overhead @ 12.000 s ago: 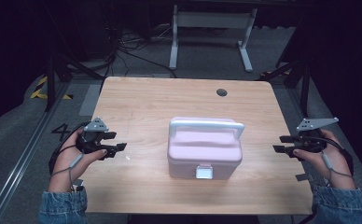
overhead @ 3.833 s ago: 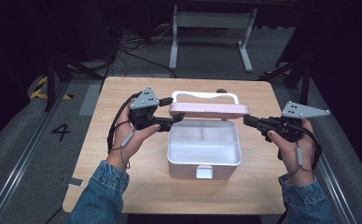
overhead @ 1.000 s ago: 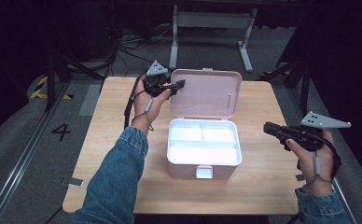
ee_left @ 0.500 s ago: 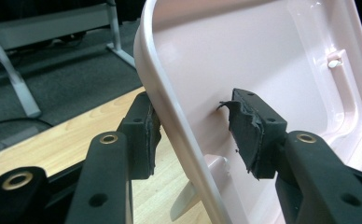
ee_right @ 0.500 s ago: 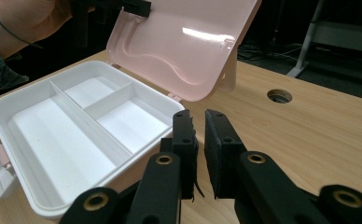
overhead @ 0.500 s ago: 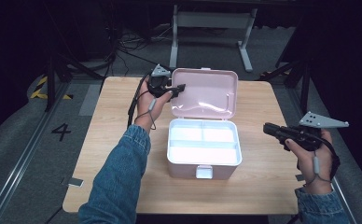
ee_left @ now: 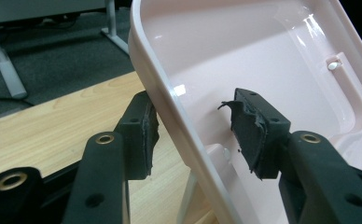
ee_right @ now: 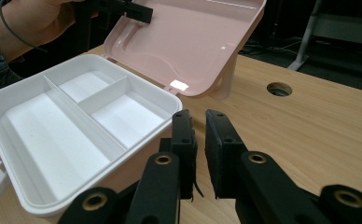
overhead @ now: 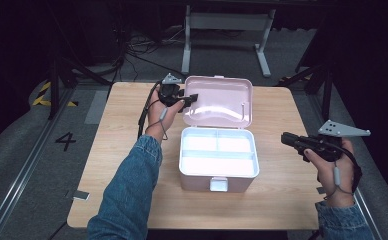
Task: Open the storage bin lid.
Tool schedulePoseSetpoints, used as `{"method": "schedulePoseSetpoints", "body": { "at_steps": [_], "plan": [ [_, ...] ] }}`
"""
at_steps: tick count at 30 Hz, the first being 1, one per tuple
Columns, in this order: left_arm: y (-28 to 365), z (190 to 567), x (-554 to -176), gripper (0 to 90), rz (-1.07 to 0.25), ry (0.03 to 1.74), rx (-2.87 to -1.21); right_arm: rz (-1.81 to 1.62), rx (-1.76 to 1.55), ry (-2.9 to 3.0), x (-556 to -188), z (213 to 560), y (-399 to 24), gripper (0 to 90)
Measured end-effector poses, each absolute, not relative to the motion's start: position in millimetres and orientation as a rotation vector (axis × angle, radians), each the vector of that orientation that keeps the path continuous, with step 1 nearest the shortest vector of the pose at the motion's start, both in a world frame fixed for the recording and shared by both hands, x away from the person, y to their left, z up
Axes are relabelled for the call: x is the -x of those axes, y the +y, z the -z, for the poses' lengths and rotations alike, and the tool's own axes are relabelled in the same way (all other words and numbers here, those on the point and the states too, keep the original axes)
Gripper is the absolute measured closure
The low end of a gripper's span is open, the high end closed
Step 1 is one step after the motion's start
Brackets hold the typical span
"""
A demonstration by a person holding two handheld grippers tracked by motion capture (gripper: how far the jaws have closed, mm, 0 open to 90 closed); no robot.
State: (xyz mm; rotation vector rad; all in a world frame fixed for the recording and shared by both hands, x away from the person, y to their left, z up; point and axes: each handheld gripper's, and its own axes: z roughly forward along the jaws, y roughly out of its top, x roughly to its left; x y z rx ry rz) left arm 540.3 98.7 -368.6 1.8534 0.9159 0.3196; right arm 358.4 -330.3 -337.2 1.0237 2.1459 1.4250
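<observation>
**Lid up, box open – release still pending**

Box sits mid-table, white base with a pink latch tab facing the person. Pink lid is swung back past vertical and leans away on its hinge at the far edge. Opening looks essentially done.

Left tool is at the lid's left edge. In the left gripper view the jaws straddle the lid rim, one pad outside, one pad inside. Outer pad sits at or against the rim; inner pad has a visible gap to the plastic. So it reads as spread around the rim, not pinching it. That inner pad's foam looks torn at the edge.

Right tool hangs above the table just right of the box, touching nothing. In the right gripper view its jaws are nearly pressed together with only a thin slit between them, nothing held.

Inside: three compartments, one long and two smaller, all bare.

My read of what's left: pull the left tool off the rim and check that the lid stays back unaided. It looks stable enough at that lean, but I can't tell whether the hinge has a stop. Nothing on the table to load.
</observation>
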Motion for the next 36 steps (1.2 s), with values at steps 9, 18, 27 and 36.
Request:
{"method": "schedulePoseSetpoints", "body": {
  "at_steps": [9,18,27,36],
  "plan": [
    [100,380,-546,50.0,-0.288,0.948,-1.865,-1.417,-1.031,2.154,-360,340,-331,82.6],
    [100,388,-548,48.4,-0.259,0.998,-1.884,-1.418,-1.041,2.160,-361,342,-330,81.8],
    [100,393,-549,45.4,-0.242,1.018,-1.933,-1.417,-1.045,2.168,-362,343,-329,81.1],
    [97,399,-548,45.7,-0.262,1.039,-2.019,-1.421,-1.043,2.176,-363,344,-327,80.7]
  ]
}}
